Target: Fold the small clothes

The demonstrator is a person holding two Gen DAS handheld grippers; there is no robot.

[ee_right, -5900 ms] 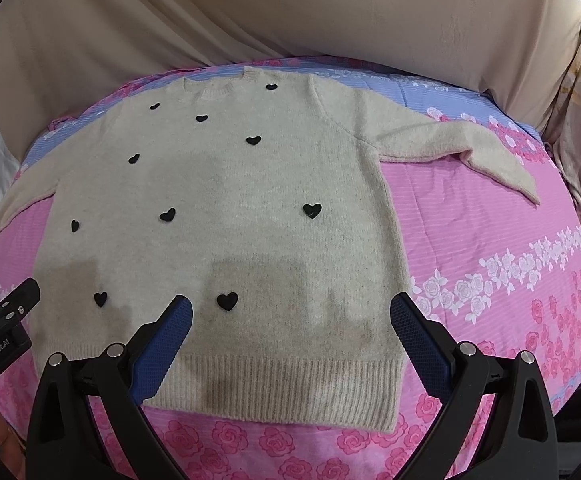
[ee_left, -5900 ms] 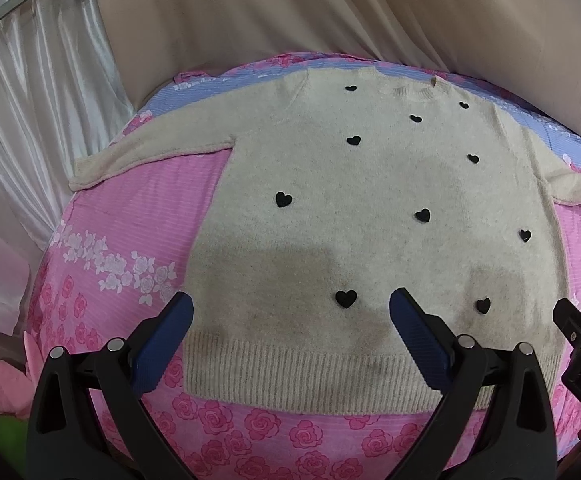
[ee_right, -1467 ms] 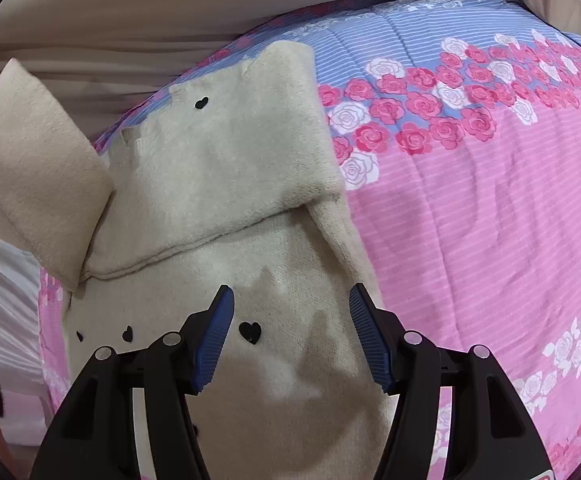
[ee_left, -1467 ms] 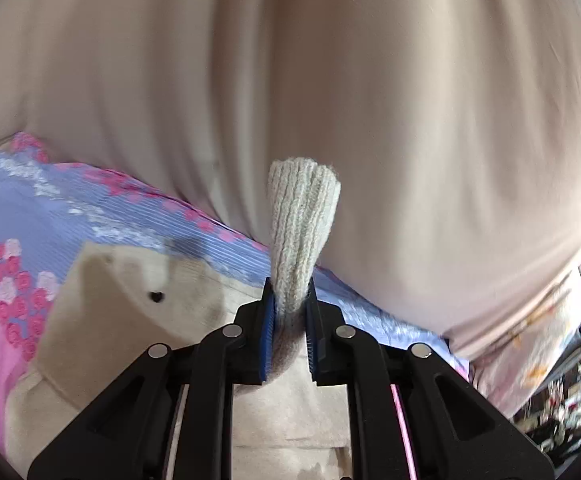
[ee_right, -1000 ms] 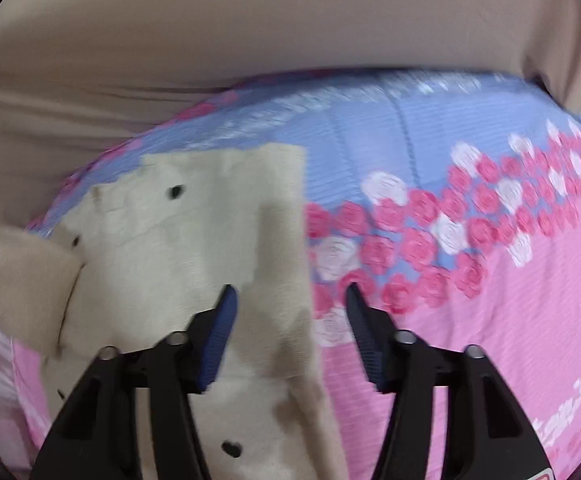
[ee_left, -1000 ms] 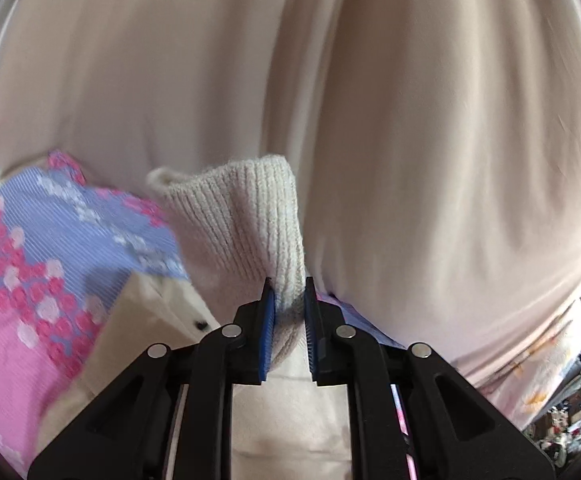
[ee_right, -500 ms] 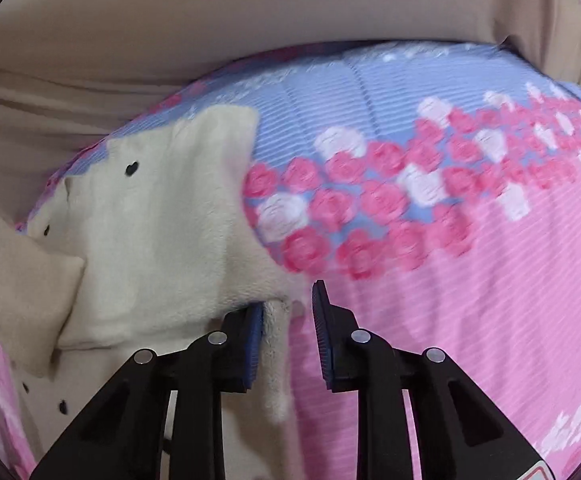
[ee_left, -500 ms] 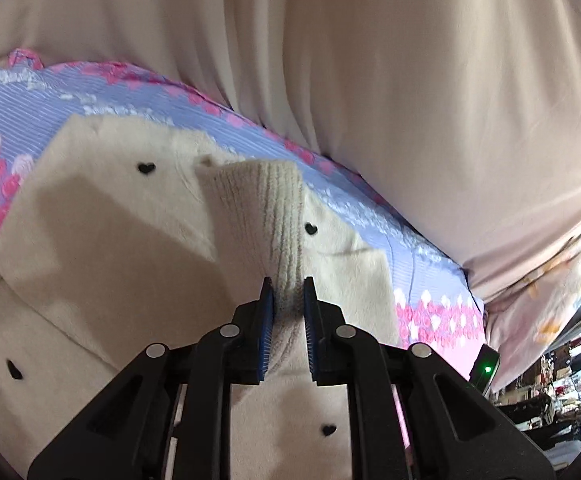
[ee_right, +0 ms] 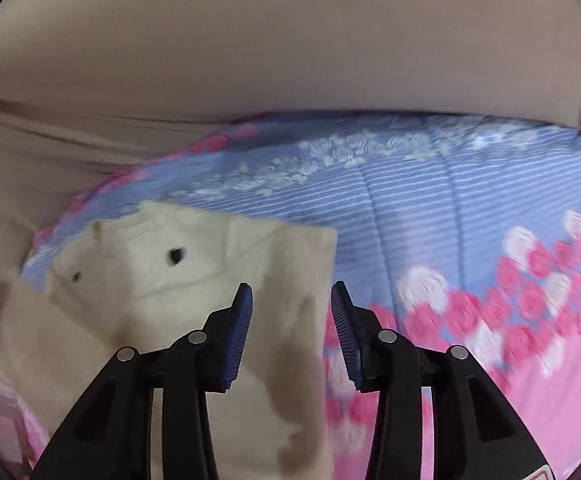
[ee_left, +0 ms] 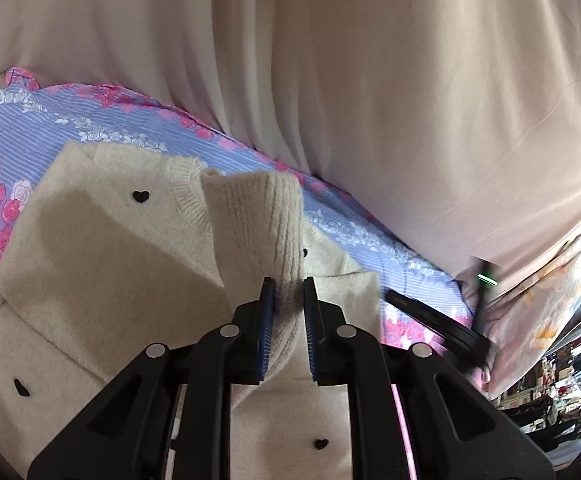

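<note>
A cream knit sweater [ee_left: 102, 264] with small black hearts lies on the flowered bed cover, its sides folded inward. My left gripper [ee_left: 286, 284] is shut on the sweater's ribbed cuff [ee_left: 258, 224] and holds it over the neckline. My right gripper [ee_right: 290, 292] is open above the sweater's folded right edge [ee_right: 290, 264], with nothing between its fingers. The right gripper also shows as a blurred black shape in the left wrist view [ee_left: 442, 320].
The pink and blue rose-print bed cover [ee_right: 470, 240] spreads to the right of the sweater. A beige curtain [ee_left: 370, 80] hangs close behind the bed. Cluttered shelves [ee_left: 562, 380] show at the far right.
The right gripper has opened and let go of the sweater's folded right edge. The left gripper has brought the cuff lower over the sweater's neckline.
</note>
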